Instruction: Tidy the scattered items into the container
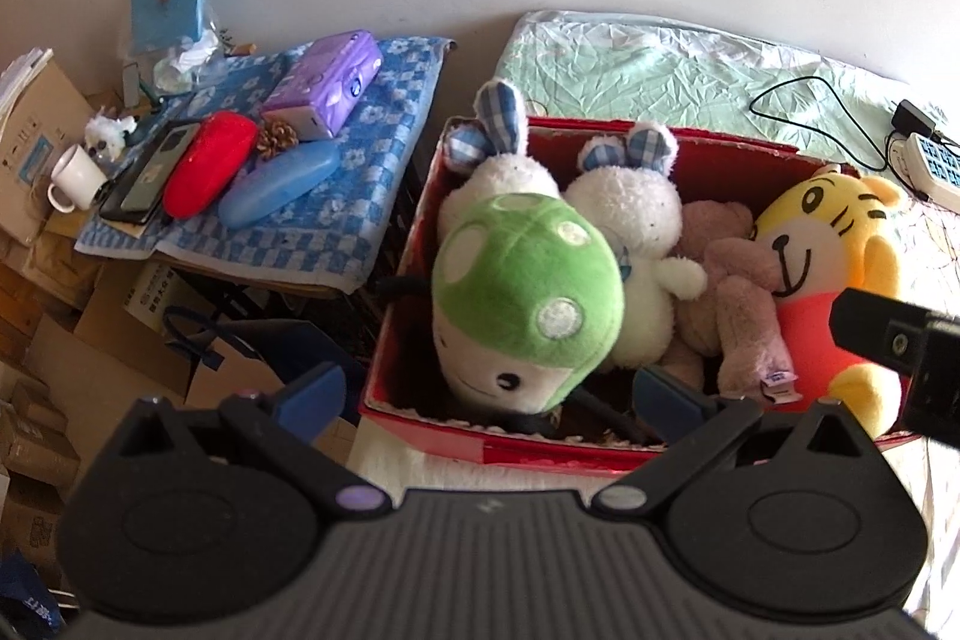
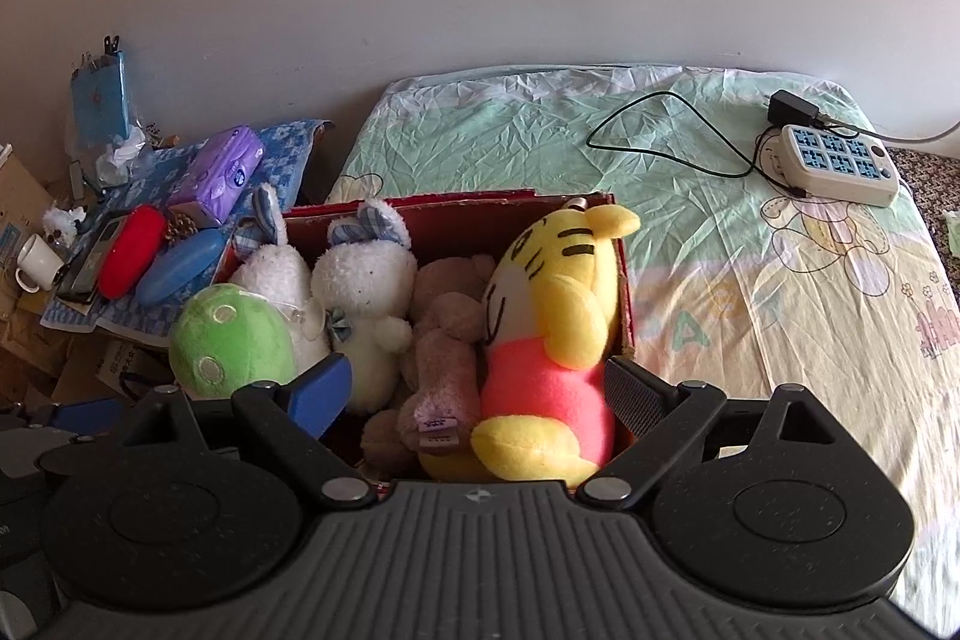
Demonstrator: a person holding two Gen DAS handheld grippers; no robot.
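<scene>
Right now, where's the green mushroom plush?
In both views, the green mushroom plush sits at the red box's left end, against the white bunnies.

The red box (image 2: 456, 211) sits on the bed sheet (image 2: 750, 310), packed with plush toys: a yellow tiger (image 2: 552, 316) at its right, a pink bear (image 2: 447, 340) beside it, two white rabbits (image 2: 366, 280) further left, and a green mushroom (image 2: 231, 340) at the near left. The right gripper (image 2: 480, 394) hangs spread wide, its fingers either side of the tiger.
</scene>
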